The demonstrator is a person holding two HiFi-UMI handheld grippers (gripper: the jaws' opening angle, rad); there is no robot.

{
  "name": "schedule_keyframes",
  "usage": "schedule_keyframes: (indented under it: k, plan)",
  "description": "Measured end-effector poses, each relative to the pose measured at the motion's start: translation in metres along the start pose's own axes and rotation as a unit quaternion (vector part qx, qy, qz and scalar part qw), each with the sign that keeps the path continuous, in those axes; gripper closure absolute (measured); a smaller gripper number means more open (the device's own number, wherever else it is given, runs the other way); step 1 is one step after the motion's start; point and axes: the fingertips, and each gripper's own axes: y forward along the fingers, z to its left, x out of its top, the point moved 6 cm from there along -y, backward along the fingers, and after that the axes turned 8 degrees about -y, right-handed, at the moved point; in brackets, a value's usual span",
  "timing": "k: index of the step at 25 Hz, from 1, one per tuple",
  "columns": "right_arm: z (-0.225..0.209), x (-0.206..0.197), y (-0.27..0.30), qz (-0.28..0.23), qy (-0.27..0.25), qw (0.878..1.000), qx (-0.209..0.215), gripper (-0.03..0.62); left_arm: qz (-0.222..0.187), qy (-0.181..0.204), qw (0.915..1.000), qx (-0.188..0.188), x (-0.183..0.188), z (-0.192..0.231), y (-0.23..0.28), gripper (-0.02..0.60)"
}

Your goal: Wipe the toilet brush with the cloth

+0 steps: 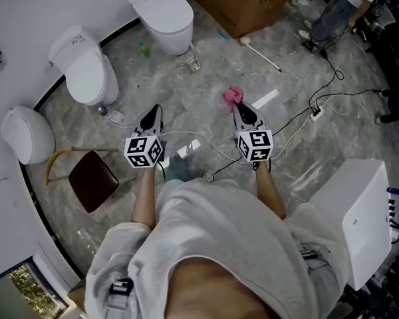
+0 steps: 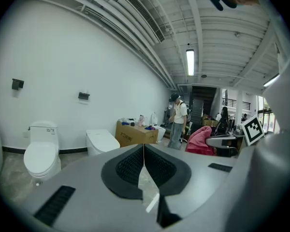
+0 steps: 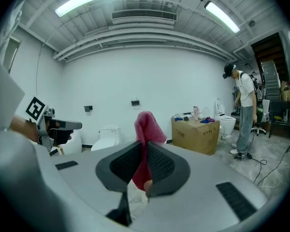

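Plainly the wiping is not yet getting under way. The right gripper (image 3: 145, 152) is pinching a pink cloth (image 3: 148, 125) between its jaws, with the fabric bunching above the pads and hanging down below them. The left gripper (image 2: 143, 150) is carrying nothing, its jaws pressing flat against each other. Both are hovering side by side in front of the person, above the marble floor (image 1: 206, 85).

I am taking the toilet brush (image 1: 261, 53) to be the white long-handled thing lying on the floor just beside the cardboard box (image 1: 243, 5), well apart from both grippers. On that reading the cloth is in hand and everything else is waiting: reaching the brush, taking it up with the free gripper, and rubbing the cloth along it.

That object is showing too small to make out a bristle head, so the naming is staying a guess. Neither gripper view is showing it; both are looking across the room at the white toilets (image 1: 165, 13) along the wall. The person's own body is covering the floor nearest the feet.
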Motion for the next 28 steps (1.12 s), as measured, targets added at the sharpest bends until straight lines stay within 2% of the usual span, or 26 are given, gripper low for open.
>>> schedule_keyframes:
  k: [11, 18, 28]
  plan:
    - [-0.018, 0.020, 0.088, 0.012, 0.000, 1.000, -0.019, 0.534, 0.016, -0.016, 0.9995, -0.022, 0.021, 0.056, 0.085, 0.558]
    - [-0.029, 0.056, 0.158, 0.018, 0.000, 0.999, -0.049, 0.536, 0.023, -0.008, 0.9979, -0.060, 0.063, 0.097, 0.156, 0.558]
    - [-0.029, 0.094, 0.261, 0.016, 0.010, 0.997, -0.074, 0.534, 0.034, -0.020, 0.9963, -0.076, 0.101, 0.180, 0.221, 0.558]
